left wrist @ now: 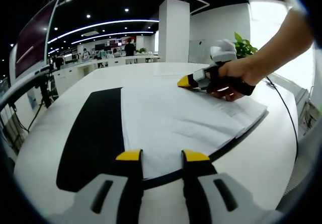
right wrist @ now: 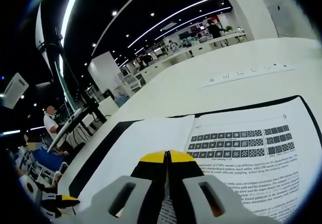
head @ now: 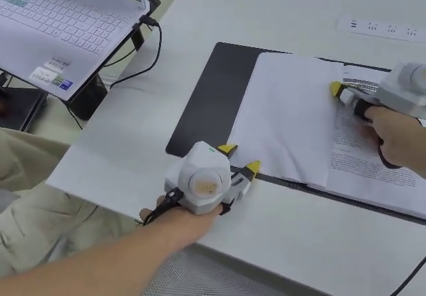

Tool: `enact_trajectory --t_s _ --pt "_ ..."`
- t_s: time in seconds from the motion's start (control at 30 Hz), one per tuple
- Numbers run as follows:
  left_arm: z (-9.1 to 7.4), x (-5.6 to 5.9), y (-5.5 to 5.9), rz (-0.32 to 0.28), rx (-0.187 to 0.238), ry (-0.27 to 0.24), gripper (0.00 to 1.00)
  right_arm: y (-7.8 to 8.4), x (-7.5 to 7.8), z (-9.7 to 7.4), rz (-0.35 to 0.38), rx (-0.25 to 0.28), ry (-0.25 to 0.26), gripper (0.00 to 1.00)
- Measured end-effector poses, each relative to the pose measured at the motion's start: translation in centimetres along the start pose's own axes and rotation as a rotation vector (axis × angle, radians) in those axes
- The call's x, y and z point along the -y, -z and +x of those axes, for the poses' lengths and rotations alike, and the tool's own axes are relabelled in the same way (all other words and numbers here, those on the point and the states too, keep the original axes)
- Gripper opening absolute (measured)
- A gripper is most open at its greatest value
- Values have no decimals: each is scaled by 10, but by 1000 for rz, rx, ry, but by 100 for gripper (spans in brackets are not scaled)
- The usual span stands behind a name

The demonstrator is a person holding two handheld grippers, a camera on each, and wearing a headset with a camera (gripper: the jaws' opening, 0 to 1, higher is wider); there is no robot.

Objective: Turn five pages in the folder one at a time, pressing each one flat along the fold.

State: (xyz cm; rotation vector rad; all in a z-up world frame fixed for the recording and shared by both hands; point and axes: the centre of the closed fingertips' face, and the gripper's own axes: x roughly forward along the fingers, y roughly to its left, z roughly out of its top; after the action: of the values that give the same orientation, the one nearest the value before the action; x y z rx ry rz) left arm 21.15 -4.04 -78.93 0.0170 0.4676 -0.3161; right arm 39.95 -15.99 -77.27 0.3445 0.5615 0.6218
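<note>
The right hand-held gripper sits at the upper right of the head view, its yellow tips closed together with nothing visible between them, nose down on the paper. The left hand-held gripper is at lower centre, jaws apart and holding nothing, parked at the near edge of the folder. That folder lies open on the tabletop, black cover to the left, a blank turned page in the middle and a printed page to the right.

What we're watching is the fold. It runs top to bottom through the frame between those two sheets, and the right tips meet it at its upper end, pointing left across it. We judge the press belongs to the right hand: a run down the frame along that line. The left one is well apart from the fold.
</note>
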Motion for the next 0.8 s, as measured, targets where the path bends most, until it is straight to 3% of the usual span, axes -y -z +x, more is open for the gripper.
enact_trajectory --t_s 0.33,0.47,0.8 --pt "0 0 0 -2 -2 -1 29 11 -25 -34 28 8 1 0" --pt "1 0 0 -2 0 0 29 21 -38 -44 34 -11 -28 0" --pt "0 0 1 -1 1 0 29 32 -36 -54 53 7 -38 0"
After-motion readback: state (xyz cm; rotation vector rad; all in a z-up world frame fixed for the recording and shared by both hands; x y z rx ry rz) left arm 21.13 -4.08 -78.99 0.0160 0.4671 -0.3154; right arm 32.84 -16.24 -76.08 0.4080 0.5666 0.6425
